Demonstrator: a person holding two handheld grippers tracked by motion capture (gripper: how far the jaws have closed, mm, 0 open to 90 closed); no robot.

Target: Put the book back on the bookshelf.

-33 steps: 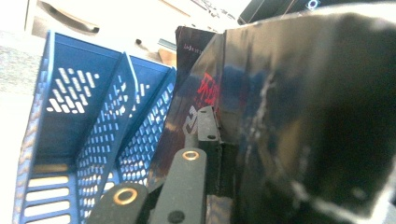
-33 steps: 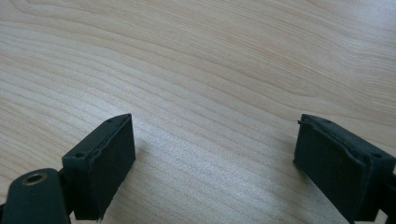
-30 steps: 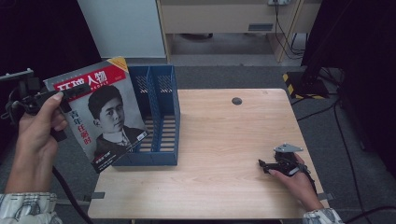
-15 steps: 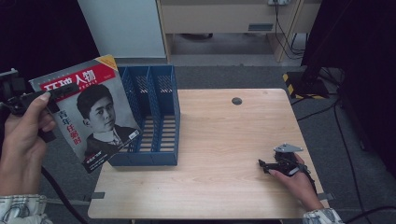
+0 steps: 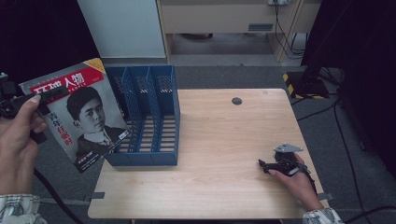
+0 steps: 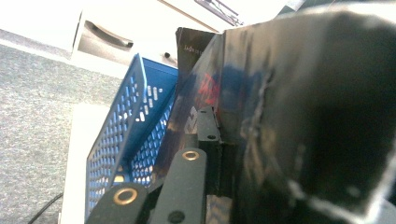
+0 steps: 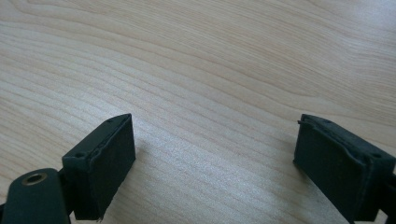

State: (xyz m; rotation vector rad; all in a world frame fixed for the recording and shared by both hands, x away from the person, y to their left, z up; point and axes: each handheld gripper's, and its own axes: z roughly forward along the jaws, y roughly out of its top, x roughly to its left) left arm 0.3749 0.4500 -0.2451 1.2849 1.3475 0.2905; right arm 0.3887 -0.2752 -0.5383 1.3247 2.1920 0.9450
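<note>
Glossy magazine with a red masthead and a portrait cover — held tilted at the left of the high view, overlapping the left wall of the blue file rack. Left gripper clamps its top edge, jaws closed tight on it. Right gripper rests on the wooden table at lower right — jaws spread wide, nothing between.
</note>
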